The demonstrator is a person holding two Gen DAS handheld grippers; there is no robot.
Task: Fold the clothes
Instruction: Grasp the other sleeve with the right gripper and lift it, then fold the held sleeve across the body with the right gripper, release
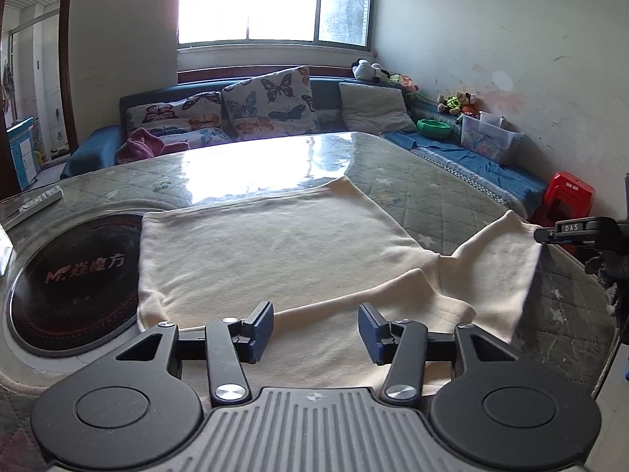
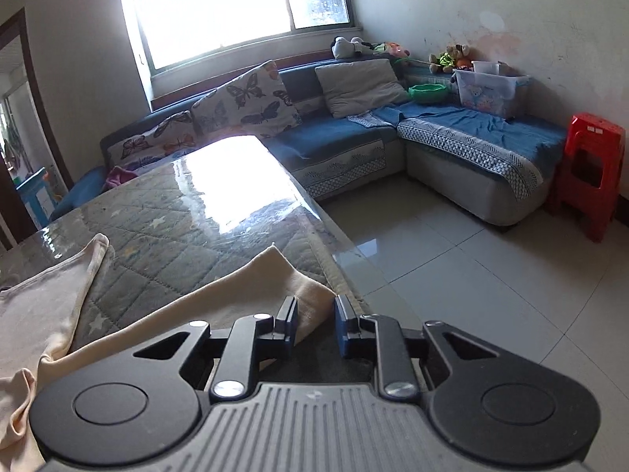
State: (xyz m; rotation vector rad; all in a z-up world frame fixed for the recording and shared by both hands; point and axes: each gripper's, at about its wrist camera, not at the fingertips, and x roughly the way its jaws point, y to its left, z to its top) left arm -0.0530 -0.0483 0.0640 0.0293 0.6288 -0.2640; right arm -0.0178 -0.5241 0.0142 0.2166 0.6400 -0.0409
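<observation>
A cream long-sleeved garment point(image 1: 275, 244) lies flat on the quilted, glass-topped table point(image 1: 412, 181). Its right sleeve point(image 1: 499, 267) stretches toward the table's right edge. My left gripper point(image 1: 315, 330) hovers open over the garment's near edge, and nothing is between its blue pads. In the right wrist view my right gripper point(image 2: 315, 322) is open at the table edge. The sleeve's end point(image 2: 310, 299) lies between its fingers. The same gripper point(image 1: 548, 234) shows at the far right of the left wrist view, beside the cuff.
A black induction cooktop point(image 1: 74, 275) is set into the table left of the garment, with a remote point(image 1: 39, 200) behind it. A blue sofa point(image 2: 346, 137) with cushions runs behind and to the right. A red stool point(image 2: 593, 165) stands on the tiled floor point(image 2: 471, 275).
</observation>
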